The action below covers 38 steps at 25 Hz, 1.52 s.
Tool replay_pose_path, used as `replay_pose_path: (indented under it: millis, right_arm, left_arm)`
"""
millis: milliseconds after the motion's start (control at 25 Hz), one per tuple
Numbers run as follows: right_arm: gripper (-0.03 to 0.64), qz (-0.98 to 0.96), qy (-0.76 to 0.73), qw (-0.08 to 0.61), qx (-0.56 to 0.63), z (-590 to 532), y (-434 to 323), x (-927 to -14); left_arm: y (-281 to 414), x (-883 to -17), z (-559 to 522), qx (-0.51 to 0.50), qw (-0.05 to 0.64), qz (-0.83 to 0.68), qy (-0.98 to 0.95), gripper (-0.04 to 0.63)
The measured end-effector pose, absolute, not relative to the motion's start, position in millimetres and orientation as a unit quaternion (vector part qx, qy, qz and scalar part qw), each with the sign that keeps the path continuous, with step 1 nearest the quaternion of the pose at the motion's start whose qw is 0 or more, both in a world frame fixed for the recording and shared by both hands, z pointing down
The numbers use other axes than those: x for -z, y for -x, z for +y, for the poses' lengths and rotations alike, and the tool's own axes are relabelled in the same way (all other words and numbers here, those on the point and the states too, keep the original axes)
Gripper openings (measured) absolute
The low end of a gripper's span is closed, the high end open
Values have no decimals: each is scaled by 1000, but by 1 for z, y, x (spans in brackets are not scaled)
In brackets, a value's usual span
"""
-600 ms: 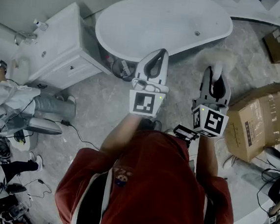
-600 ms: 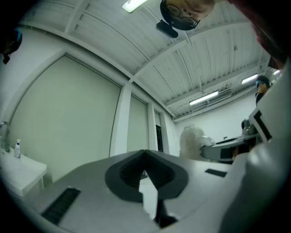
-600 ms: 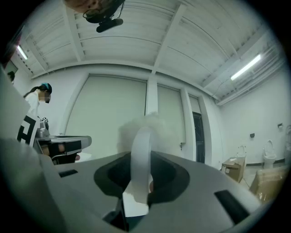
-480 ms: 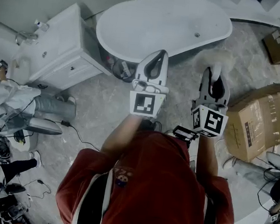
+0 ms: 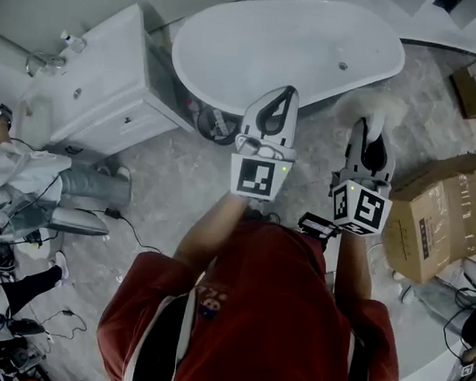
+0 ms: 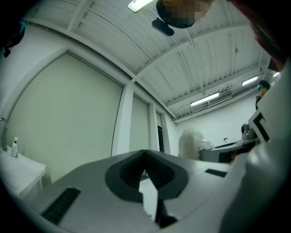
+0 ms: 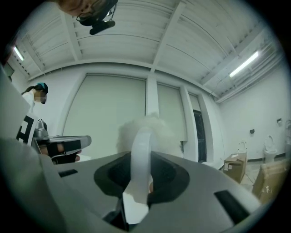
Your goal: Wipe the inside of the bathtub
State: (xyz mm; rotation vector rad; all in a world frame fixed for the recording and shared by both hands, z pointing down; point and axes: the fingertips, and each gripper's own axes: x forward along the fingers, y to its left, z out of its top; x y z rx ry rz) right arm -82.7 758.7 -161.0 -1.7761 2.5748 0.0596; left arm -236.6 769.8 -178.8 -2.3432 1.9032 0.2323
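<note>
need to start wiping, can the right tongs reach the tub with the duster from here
Probably yes: the right tongs grip the duster just short of the tub, with nothing between.

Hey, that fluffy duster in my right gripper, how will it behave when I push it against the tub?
The duster has a fluffy head, so it will probably squash and splay against the bathtub. Its thin, curved white handle, clamped in the right gripper, may flex slightly. It looks light.

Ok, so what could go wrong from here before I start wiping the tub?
The right gripper clamps the duster by its thin handle alone, so it may twist or slip under pressure. The dark coil on the floor by the bathtub could catch your feet as you step closer.
</note>
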Motion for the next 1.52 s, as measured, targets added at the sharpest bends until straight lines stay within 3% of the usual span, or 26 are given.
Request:
replay_pose_path:
  millis: [520,840,1200,1520]
  right_arm:
    - [100,822,567,16,-46,695,102,151]
    - [100,836,548,2,-38,611,61,142]
    - [98,850,526,6,-29,502,-34,141]
    - [98,861,509,-9,-16,438,-57,119]
  left_arm:
    - [251,161,700,-69,40,620,781,17]
    - [207,158,626,-57,44,631,773,17]
    - [122,157,521,-49,39,657,751,17]
    - [106,149,459,-42,42,679,732,17]
